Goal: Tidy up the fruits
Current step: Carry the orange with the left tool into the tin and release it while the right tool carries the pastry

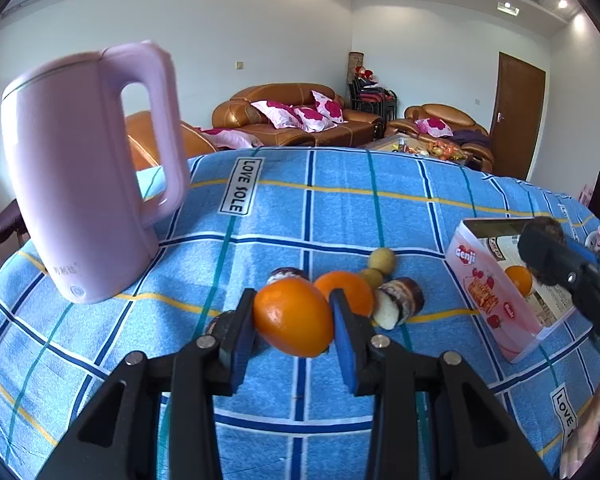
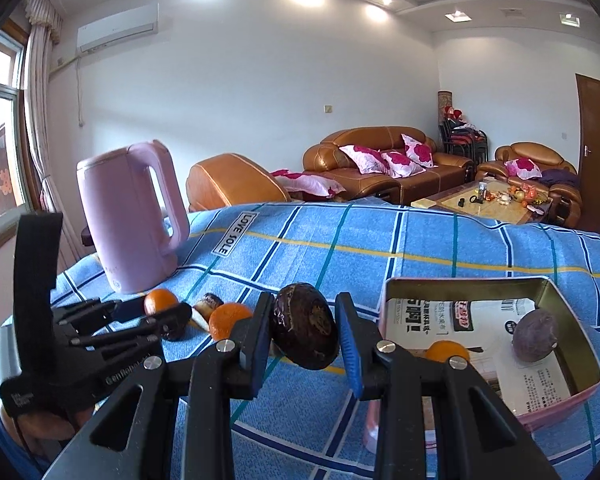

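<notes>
Left tool pinches an orange left of the pink tin; right tool pinches a dark fruit beside the tin, best lowered gently inside.

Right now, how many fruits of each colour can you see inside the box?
Orange fruit: 1
Purple fruit: 1
Total seen in the box: 2

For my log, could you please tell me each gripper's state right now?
Left gripper: closed on an orange.
Right gripper: closed on a dark brown fruit.
</notes>
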The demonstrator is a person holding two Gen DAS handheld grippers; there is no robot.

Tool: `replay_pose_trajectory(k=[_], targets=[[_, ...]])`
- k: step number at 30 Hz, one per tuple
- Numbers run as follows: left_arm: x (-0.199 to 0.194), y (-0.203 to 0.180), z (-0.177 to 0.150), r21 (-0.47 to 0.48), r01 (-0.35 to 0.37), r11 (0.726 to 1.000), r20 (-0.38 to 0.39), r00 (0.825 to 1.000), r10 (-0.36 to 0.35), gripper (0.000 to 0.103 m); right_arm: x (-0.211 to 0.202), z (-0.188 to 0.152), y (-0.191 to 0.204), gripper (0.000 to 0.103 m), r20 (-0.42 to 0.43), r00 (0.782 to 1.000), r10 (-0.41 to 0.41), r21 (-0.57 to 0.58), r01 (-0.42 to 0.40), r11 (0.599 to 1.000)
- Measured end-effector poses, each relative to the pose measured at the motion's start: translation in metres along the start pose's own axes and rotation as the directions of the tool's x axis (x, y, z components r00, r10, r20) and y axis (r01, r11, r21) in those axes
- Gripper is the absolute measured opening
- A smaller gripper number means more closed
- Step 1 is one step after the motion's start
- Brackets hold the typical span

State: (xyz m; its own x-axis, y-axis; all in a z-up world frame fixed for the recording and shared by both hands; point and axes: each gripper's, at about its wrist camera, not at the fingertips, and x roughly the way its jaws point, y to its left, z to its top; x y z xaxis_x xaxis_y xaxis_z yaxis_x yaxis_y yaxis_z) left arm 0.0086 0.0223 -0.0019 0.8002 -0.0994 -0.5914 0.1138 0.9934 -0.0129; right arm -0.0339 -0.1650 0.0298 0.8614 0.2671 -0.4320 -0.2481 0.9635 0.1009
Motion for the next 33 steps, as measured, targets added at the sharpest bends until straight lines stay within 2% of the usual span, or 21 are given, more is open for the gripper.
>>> replay_pose_trajectory(k=[17,27,33], targets=[[-0.003,-0.052,0.012,0.04,0.062,0.997,0.006,0.998,-0.062,0.038,-0.028,0.005,-0.08,0.033,0.039,0.987,-0.153,0.065,0.15,0.986],[0.001,-0.103,0.026,0.085,0.14,0.986,0.014,0.99,-0.142,0.038,-0.052,0.008,-0.162,0.033,0.047,0.952,-0.303,0.175,0.291,0.941],[0.005,-0.144,0.028,0.124,0.205,0.971,0.001,0.978,-0.207,0.038,-0.06,0.006,-0.2,0.033,0.024,0.947,-0.322,0.251,0.306,0.918]])
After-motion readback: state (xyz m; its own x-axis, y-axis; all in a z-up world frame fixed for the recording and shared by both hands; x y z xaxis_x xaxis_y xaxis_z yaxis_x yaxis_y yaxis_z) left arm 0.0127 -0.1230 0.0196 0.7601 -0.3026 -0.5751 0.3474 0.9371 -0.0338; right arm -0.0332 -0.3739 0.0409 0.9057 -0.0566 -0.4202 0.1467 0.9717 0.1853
